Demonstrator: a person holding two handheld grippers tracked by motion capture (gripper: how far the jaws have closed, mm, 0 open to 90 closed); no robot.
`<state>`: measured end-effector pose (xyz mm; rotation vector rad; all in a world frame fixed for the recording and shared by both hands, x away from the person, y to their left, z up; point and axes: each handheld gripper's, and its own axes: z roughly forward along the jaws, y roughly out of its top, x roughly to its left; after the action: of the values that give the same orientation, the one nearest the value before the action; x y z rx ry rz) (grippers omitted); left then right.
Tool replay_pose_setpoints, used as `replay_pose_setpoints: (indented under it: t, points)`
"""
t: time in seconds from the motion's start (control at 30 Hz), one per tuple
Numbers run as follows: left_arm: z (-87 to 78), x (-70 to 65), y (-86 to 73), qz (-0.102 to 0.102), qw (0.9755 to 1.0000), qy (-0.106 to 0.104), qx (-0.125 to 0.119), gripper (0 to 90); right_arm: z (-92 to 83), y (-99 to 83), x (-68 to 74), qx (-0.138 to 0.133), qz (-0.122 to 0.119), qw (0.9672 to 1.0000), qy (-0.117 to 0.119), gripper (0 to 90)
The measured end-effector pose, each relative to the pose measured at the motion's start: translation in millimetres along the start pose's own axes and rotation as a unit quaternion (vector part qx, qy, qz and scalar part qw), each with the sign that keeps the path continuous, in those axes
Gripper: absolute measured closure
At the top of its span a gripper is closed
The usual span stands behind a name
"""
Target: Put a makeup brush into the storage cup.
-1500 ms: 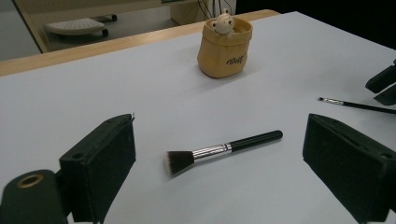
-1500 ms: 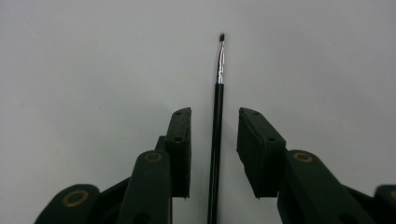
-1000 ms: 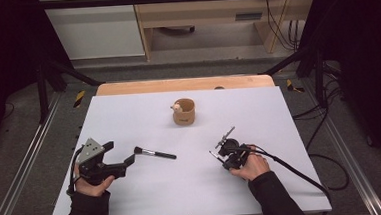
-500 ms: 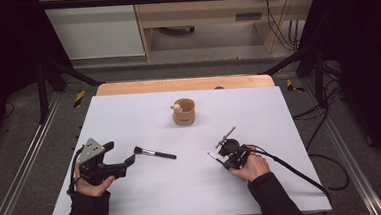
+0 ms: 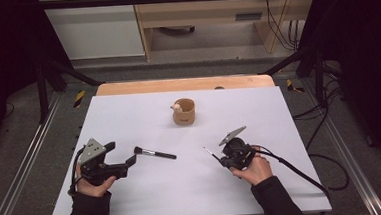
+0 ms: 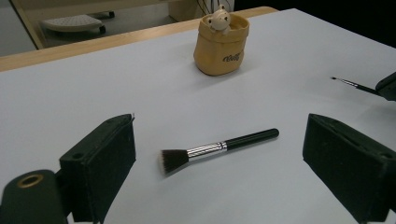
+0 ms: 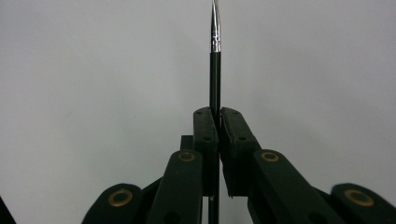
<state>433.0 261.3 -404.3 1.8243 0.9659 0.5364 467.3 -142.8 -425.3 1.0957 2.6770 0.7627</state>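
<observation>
The right gripper (image 7: 219,116) is clamped on the thin brush (image 7: 214,56): in the right gripper view its two pads press together on the black handle, and the silver ferrule points away over the desk. In the last second the jaws have been closing the final small bit, with this handle between them, so the grasp now looks complete. In the high view the right gripper (image 5: 220,159) sits at the same place as a second ago, low over the desk, with the tip of the thin brush (image 5: 209,151) sticking out toward the left. I judge that the pick is done and the carry can begin, probably toward the cup (image 5: 184,112).

The left gripper (image 5: 131,161) has not changed. Its jaws stand wide apart with nothing between them, and the large brush (image 5: 154,153) lies flat on the desk just in front, not touched. In the left gripper view the large brush (image 6: 219,147) lies across, bristles to the left, between the two open pads but farther out.

The cup holds a small figure at its rim and stands upright in the middle of the desk (image 5: 290,131), well apart from both hands. Between the right gripper and the cup the surface is bare, so there is free room for a lift and a move forward. The near edge of the desk is close under both wrists; the side edges are farther.
</observation>
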Motion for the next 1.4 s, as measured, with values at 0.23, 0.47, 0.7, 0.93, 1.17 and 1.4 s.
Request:
replay_pose_setpoints:
  t: [0.23,0.47,0.7,0.93,1.17,1.4]
  points:
    - [0.2,-4.0,1.3,-0.001,1.0,-0.007,-0.002,8.8,-8.5,-6.3,8.8,-0.057,0.007,0.9982,0.016,85.5]
    - [1.4,-9.7,2.7,-0.001,0.9999,-0.014,-0.006,8.8,-14.2,-9.5,11.4,-0.106,-0.012,0.994,0.025,85.5]
    - [4.9,-20.1,4.8,0.001,0.9995,-0.031,-0.005,8.9,-18.4,-10.5,15.4,-0.159,-0.016,0.9861,0.046,85.4]
    - [6.8,-28.8,6.8,-0.001,0.9991,-0.042,-0.011,9.0,-20.4,-11.2,19.2,-0.194,-0.017,0.9795,0.05,85.4]
    - [11.7,-37.6,9.3,-0.001,0.9987,-0.049,-0.015,9.3,-22.4,-11.7,20.3,-0.217,-0.019,0.9745,0.055,85.3]
    - [17.9,-44.9,12.9,-0.002,0.9984,-0.054,-0.016,9.4,-22.2,-11.6,21.5,-0.228,-0.018,0.9716,0.06,85.4]
